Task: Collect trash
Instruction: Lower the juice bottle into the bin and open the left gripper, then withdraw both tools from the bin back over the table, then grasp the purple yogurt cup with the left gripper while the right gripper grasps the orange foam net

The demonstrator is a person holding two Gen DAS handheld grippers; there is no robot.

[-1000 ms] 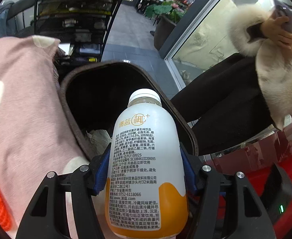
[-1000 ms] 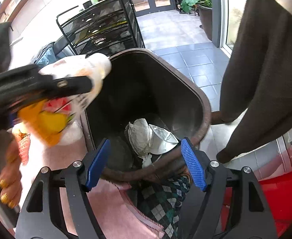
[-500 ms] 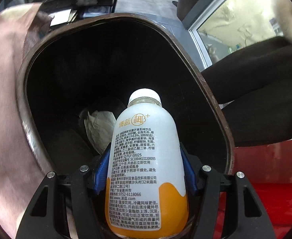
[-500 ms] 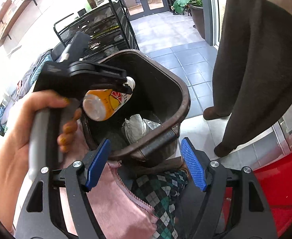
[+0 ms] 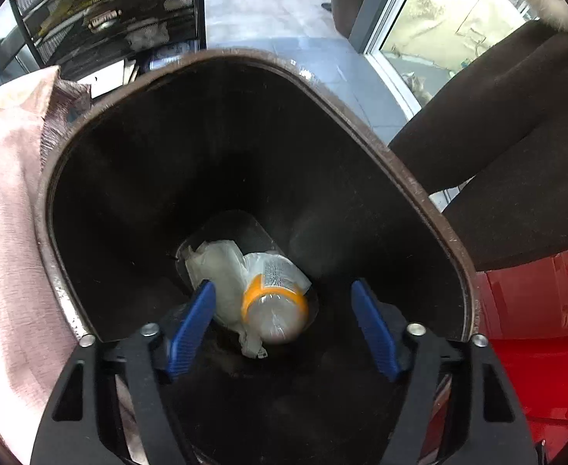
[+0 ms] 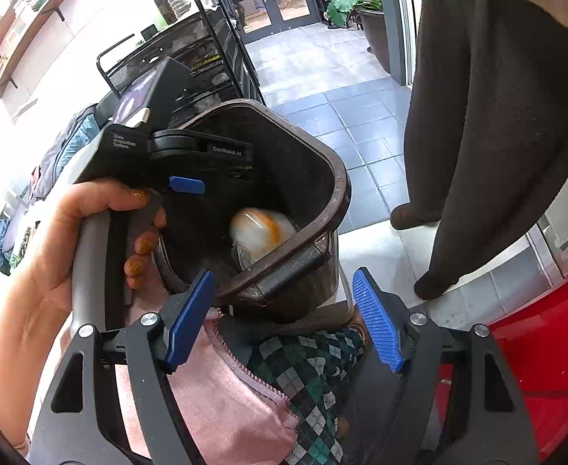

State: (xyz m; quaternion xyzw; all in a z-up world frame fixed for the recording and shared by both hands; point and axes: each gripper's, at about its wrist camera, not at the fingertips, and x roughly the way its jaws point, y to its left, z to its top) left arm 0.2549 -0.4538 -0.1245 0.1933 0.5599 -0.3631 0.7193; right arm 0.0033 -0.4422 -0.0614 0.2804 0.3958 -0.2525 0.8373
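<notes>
A dark brown trash bin (image 5: 408, 178) fills the left wrist view. Inside it lies a white bottle with an orange band (image 5: 274, 296), its base towards me, on crumpled white paper (image 5: 214, 267). My left gripper (image 5: 284, 321) points down into the bin mouth, its jaws opening, nothing between the blue pads. In the right wrist view the same bin (image 6: 322, 232) stands ahead with the bottle (image 6: 262, 230) blurred inside, and a hand (image 6: 51, 240) holds the left gripper over it. My right gripper (image 6: 284, 319) is open and empty, short of the bin's near rim.
A person in dark trousers (image 6: 489, 124) stands right of the bin on grey tiles. A black wire rack (image 6: 206, 58) stands behind it. Pink cloth (image 5: 5, 232) lies left, checked fabric (image 6: 311, 368) below the right gripper, a red surface (image 6: 547, 348) at right.
The left gripper tipped down over the bin and opened; the bottle left its pads and dropped into the bin. The right gripper drew back slightly from the bin.
</notes>
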